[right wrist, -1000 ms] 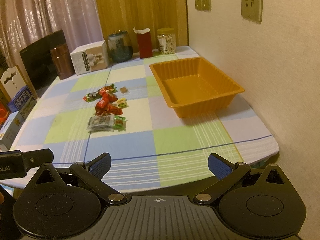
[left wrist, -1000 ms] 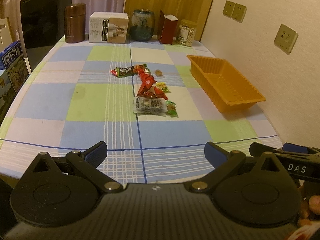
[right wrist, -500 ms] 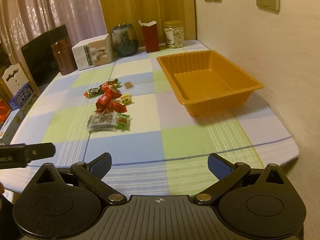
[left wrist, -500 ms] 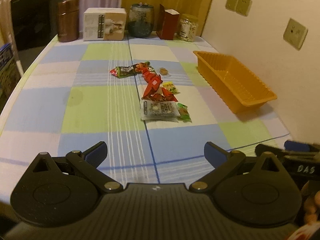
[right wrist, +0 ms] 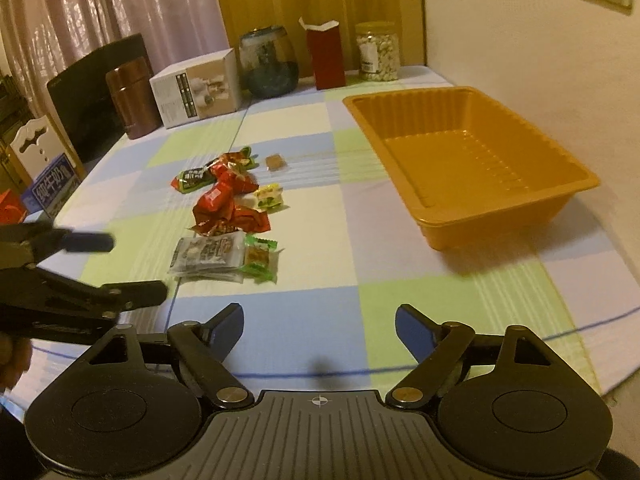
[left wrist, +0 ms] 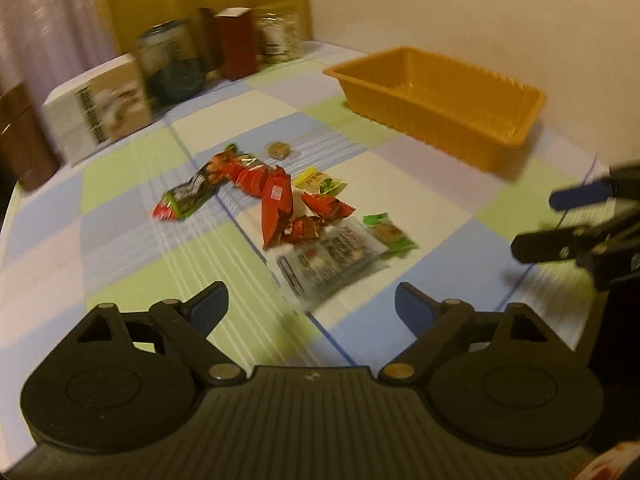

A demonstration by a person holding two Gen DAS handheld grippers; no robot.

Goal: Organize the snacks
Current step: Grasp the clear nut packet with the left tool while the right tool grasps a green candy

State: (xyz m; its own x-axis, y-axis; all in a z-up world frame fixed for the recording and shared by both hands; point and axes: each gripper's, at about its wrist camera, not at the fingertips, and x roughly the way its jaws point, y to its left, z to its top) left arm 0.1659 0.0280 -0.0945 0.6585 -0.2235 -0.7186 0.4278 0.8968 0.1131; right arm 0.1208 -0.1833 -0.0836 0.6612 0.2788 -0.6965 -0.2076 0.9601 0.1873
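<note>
Big table (right wrist: pixel 440 320) under a soft checked cloth of blue, green and pale squares, filling most of the frame. Pink curtain (right wrist: pixel 120 8) and brown wood panel behind it at the top. Orange tray (right wrist: pixel 576 184) at the right of the right wrist view, smooth plastic, deep, with ribbed walls, empty inside. Along the far edge, in a row at the top: a brown shiny can (right wrist: pixel 132 96), a white card box (right wrist: pixel 198 88), a round dark glass jar (right wrist: pixel 269 62), a tall red carton (right wrist: pixel 325 56) and a clear jar of pale bits (right wrist: pixel 378 52). Snacks heaped in the middle left, well apart from the tray: crinkly red packs (right wrist: pixel 224 204), a flat clear bag (right wrist: pixel 208 254) with a small green pack (right wrist: pixel 260 256) touching its right side, a long green and red bar (right wrist: pixel 194 179), a small yellow pack (right wrist: pixel 270 197), and one tiny brown sweet (right wrist: pixel 276 162) a bit apart. Nothing standing between the snacks and the tray. Right gripper (right wrist: pixel 319 332) at the bottom, black arms with blue pads, jaws wide but closing, only cloth between them. Left gripper (left wrist: pixel 311 306) low in its blurry view, also wide and closing, holding nothing, the clear bag just ahead of it.
</note>
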